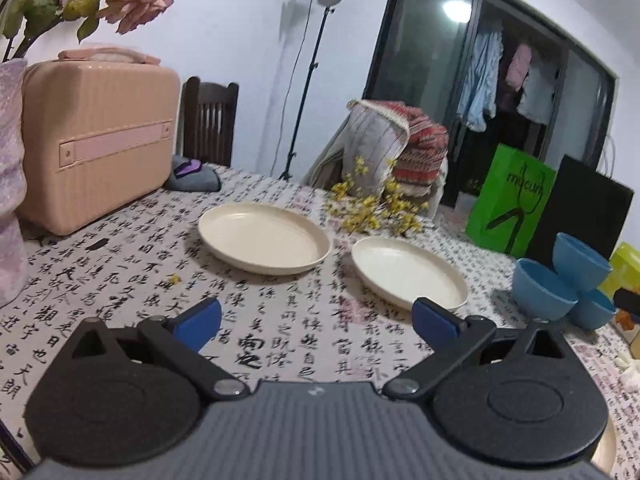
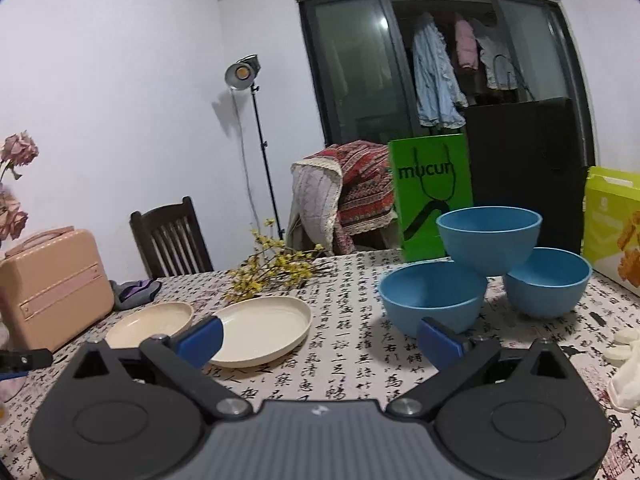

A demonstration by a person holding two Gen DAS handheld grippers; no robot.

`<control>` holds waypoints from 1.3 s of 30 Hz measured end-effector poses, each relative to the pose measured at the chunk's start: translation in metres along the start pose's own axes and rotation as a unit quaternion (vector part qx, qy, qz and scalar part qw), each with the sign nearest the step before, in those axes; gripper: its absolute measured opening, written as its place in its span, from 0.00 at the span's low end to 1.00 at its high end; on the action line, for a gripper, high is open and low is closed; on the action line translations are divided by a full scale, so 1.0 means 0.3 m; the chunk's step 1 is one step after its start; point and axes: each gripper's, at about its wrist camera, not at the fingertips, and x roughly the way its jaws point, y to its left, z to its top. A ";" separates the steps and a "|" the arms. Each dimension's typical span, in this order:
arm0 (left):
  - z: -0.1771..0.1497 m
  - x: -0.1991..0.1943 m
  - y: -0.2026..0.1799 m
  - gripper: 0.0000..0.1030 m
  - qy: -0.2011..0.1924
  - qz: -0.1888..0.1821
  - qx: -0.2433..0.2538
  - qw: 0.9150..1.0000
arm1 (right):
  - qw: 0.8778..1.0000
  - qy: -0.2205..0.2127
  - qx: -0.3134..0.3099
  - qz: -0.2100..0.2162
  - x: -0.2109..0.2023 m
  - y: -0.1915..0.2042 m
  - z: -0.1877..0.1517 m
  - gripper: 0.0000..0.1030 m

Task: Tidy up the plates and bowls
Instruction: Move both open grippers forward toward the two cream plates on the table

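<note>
A: Starting, I'd judge: both the left tongs (image 1: 316, 318) and right tongs (image 2: 318, 338) gape wide, holding nothing.

B: And the dishes?

A: 2 cream plates (image 1: 264, 242) lie flat, side by side on the bench (image 1: 120, 280); 3 blue bowls (image 2: 488, 240) sit mouth-up, 1 perched on 2. Round, no long axis. Next needs a rim grip.

White walls (image 2: 120, 80) enclosed the room; a dark-framed sliding glass door (image 2: 360, 72) stood at 1 o'clock in the right wrist view, with clothes (image 2: 436, 84) hanging behind it. A lit studio lamp on a stand (image 2: 242, 74) stood at 12 o'clock by the wall, a dark wooden chair (image 2: 172, 240) at 10 o'clock. A second chair draped with patterned blankets (image 2: 352, 188) sat behind the calligraphy-print tablecloth (image 2: 344, 360).
</note>
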 end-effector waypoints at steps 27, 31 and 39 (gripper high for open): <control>0.192 0.162 -0.006 1.00 -0.032 -0.100 0.049 0.993 | 0.999 0.009 0.032 0.008 0.224 0.143 0.063 1.00; 0.202 0.187 -0.001 1.00 -0.029 -0.110 0.045 0.993 | 0.999 0.002 0.033 0.003 0.231 0.161 0.064 1.00; 0.189 0.180 0.031 1.00 -0.034 -0.116 0.032 0.992 | 0.999 -0.006 0.035 0.008 0.227 0.225 0.052 1.00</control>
